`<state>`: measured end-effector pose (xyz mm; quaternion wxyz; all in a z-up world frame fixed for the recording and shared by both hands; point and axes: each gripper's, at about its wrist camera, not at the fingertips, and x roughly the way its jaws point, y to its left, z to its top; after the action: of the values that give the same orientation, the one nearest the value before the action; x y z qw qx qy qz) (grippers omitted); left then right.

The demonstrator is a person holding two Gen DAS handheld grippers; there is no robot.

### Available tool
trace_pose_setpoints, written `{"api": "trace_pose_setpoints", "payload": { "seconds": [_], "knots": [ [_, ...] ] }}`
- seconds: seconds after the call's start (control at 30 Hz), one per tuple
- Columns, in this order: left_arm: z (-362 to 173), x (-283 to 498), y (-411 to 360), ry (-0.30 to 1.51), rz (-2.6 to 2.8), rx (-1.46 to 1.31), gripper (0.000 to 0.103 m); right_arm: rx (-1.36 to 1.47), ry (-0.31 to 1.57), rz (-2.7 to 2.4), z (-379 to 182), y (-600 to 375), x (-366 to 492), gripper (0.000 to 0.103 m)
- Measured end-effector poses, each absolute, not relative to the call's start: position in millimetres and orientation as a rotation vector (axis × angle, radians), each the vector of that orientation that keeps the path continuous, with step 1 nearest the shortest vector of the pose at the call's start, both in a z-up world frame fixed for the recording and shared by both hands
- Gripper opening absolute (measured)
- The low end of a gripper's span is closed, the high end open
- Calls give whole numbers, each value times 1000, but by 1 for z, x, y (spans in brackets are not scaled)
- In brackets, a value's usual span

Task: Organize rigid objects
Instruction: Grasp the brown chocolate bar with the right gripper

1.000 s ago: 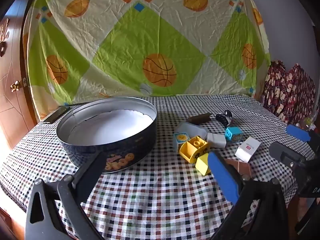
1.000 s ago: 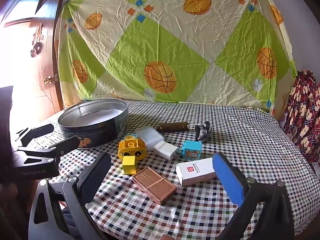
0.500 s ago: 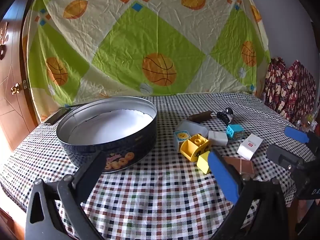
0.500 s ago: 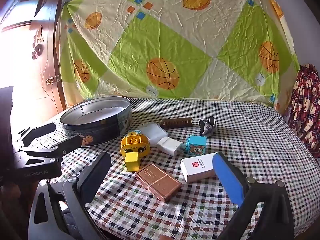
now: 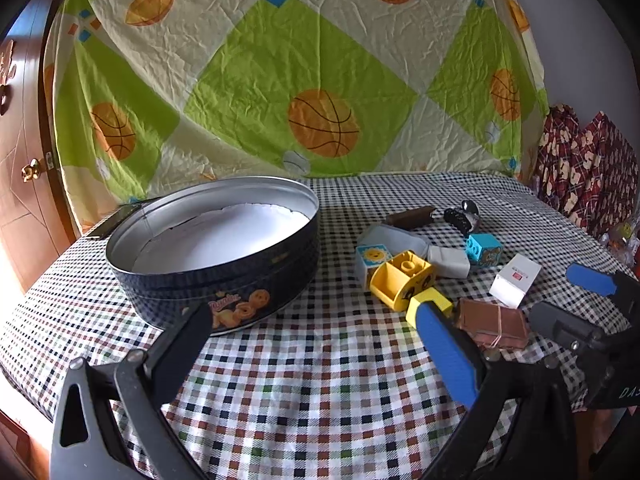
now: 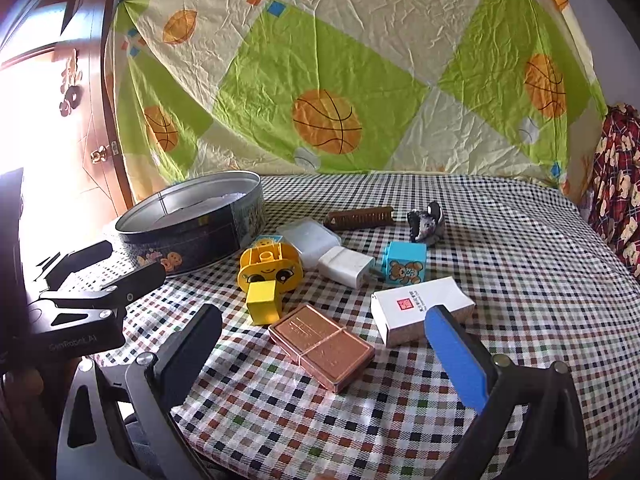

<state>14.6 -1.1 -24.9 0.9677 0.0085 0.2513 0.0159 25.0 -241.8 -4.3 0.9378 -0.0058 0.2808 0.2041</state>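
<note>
The right gripper [image 6: 320, 344] is hovering with jaws spread, empty, over the copper box [image 6: 322, 346]. The left gripper [image 5: 316, 344] is likewise gaping, empty, just in front of the cookie tin [image 5: 216, 256]. The toys are lying right of the tin.

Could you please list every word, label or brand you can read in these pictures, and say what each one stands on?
"DAS": white letters, cut off by the frame edge, on the right claw's black body.
Light lettering on the left claw's body: too faint to read.
Gold script on the cookie tin: blurred.
Red seal and small print on the white box: too small.
</note>
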Motion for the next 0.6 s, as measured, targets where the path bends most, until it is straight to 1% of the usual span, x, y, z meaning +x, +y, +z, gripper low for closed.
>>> {"api": "trace_pose_setpoints", "payload": {
  "seconds": [0.6],
  "knots": [
    [-42,30,12,545,59,-6,103,-12,749,361,-45,-214,53,102]
  ]
}}
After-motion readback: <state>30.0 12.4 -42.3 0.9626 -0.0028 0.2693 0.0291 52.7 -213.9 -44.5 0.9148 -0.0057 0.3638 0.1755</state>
